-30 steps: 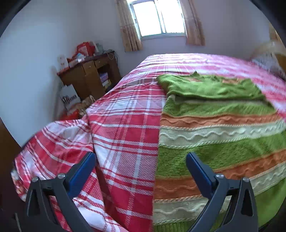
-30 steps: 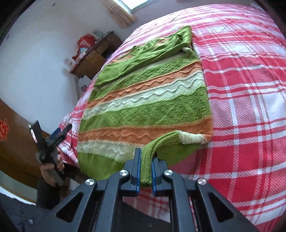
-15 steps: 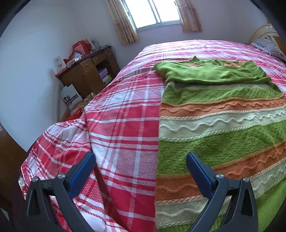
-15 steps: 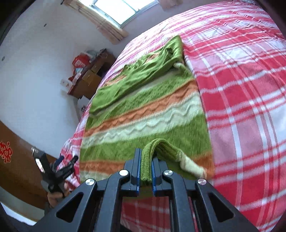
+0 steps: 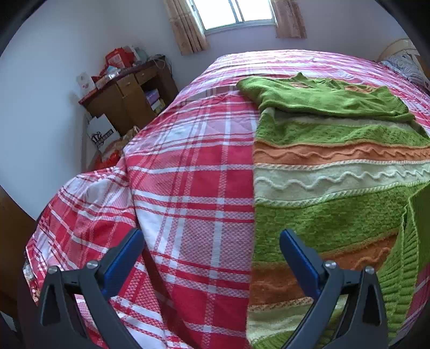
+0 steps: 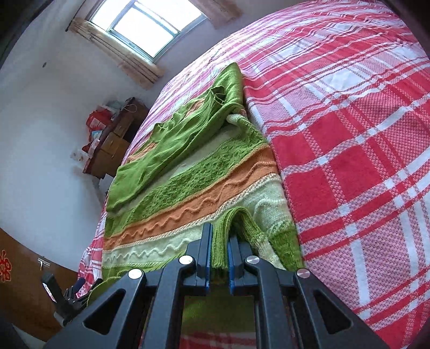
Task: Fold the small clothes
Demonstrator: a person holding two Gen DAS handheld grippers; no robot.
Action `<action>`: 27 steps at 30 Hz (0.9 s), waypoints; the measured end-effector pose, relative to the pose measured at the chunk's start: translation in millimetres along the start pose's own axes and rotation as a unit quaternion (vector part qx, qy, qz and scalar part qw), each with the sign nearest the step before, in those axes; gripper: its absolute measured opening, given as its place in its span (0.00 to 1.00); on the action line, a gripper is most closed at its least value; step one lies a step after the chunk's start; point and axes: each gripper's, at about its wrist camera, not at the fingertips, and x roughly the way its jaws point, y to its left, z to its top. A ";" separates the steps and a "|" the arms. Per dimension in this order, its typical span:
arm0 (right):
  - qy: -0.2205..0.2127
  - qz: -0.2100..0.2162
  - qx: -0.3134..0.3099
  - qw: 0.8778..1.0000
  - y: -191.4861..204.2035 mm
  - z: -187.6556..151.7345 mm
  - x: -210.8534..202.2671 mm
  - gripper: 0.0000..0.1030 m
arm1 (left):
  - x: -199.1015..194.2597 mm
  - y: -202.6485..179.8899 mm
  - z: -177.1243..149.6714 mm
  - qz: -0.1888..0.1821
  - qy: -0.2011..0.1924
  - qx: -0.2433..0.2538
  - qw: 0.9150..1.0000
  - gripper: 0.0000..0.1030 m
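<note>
Fingers, right: the right gripper was pinching a folded band of green ribbed knit, a cuff or sleeve end by the look of it, lifted clear of the sweater's body.
Fingers, left: the left gripper had its blue pads spread wide with nothing between them, hovering above the plaid bedspread just off the sweater's side edge.
Sweater: the striped sweater, in green, orange and cream bands, lay flat on the bed; its other sleeve was already folded across the chest at the end nearer the window.
Held part: the sleeve rose from the sweater's lower corner into the right fingers, a short drape hanging between pinch and body.
Step, as judged: the second sleeve was being carried over the body to be laid flat; the sideways folds seemed not yet done.
Risk, drag: pulling the sleeve too far or too low could tug the whole sweater across the bedspread and skew the fold already made, since nothing pinned the body.
Risk, slip: the knit was thick and springy, so a shallow pinch might let it slide out mid-carry.
Risk, bunching: releasing before the sleeve lay straight would probably leave a ridge under later folds.
</note>
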 end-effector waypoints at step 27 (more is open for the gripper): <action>0.006 0.002 0.005 1.000 -3.3 2.6 4.9 0.08 | -67.0 21.1 -51.4 -0.274 -0.042 0.143 0.950 0.90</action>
